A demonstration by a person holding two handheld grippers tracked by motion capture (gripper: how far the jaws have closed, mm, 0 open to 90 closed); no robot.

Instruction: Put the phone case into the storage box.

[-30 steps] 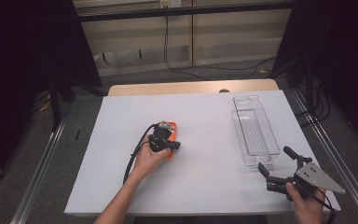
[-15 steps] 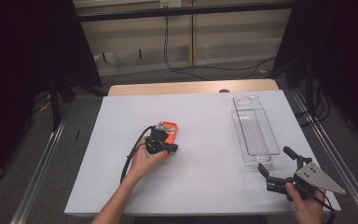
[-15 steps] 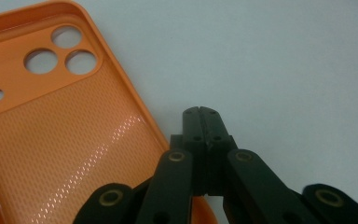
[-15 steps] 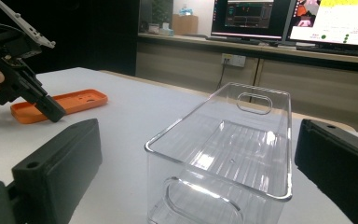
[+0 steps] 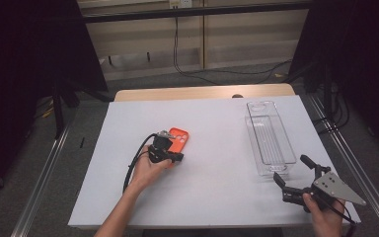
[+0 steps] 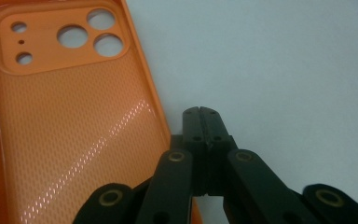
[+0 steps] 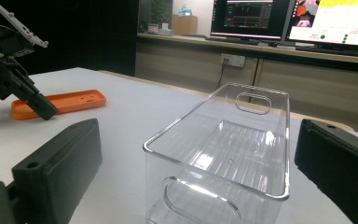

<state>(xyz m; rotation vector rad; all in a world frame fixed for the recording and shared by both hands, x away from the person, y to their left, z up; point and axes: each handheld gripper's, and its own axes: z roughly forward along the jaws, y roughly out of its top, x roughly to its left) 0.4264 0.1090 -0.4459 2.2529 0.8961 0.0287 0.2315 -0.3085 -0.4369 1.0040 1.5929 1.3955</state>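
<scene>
An orange phone case point(image 5: 179, 137) lies inside-up on the white table, its camera holes showing point(image 6: 65, 130). My left gripper point(image 5: 179, 158) is shut with nothing between its jaws, its tips point(image 6: 199, 112) low over the table just beside the case's long edge. The same gripper reaches down next to the case point(image 7: 58, 103) in the right gripper view. My right gripper point(image 5: 290, 169) is open near the table's front right corner. Its jaws point at the near end of a clear plastic bin point(image 5: 269, 140), which stands empty between them point(image 7: 223, 149).
The white table top point(image 5: 217, 197) ends in a wooden strip at the far edge. Metal rails run along both sides. Cables trail on the floor behind, and monitors point(image 7: 251, 18) stand on a far counter.
The left hand has drawn back slightly toward the near side, uncovering a little more of the orange case. The right gripper has stayed put.
</scene>
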